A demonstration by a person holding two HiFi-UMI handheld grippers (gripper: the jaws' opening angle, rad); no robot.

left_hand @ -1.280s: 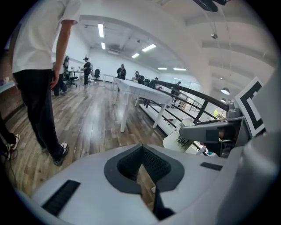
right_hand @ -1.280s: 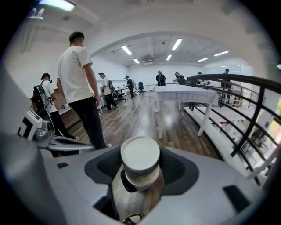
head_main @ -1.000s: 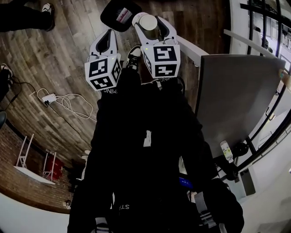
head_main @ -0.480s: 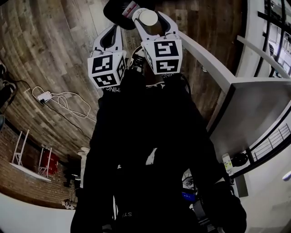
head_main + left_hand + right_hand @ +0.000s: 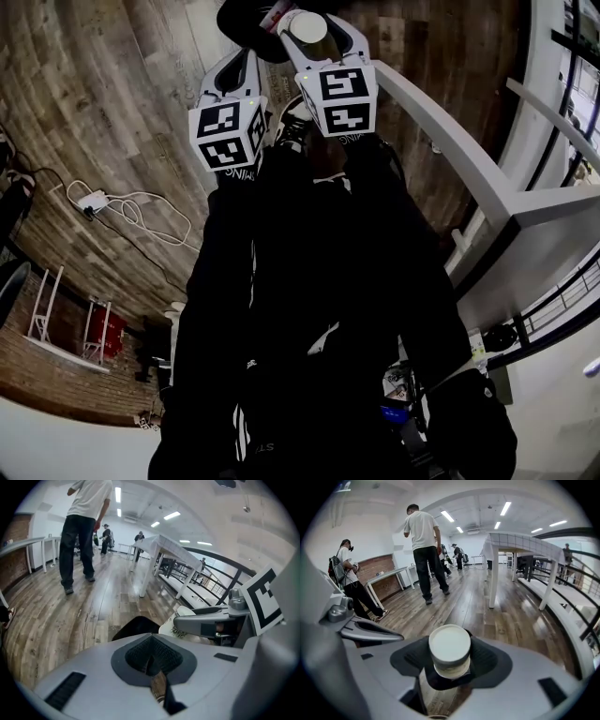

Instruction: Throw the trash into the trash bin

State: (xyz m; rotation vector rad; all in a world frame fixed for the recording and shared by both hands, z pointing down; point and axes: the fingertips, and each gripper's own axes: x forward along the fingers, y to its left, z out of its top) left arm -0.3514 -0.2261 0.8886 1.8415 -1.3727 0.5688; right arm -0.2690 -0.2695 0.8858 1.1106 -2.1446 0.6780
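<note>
Paper cup (image 5: 450, 648) sits clamped between the jaws of the right tool (image 5: 451, 667), its white end facing the camera. Left tool (image 5: 152, 660) is closed, with nothing in it. Black trash bin (image 5: 246, 21) stands on the wooden floor (image 5: 122, 103) just beyond both tips.

White paper cup in the jaws, black bin below it

The paper cup (image 5: 449, 645) is white with dark print on its side wall. It is clamped between the jaws of the right gripper (image 5: 313, 28), lying along them with its flat round end facing outward and down toward the wooden floor. The trash bin (image 5: 242, 19) is black and round with an open mouth. It stands on the floor just beyond the cup, partly covered by it in the head view, and a pale piece marked with red shows inside.
</note>
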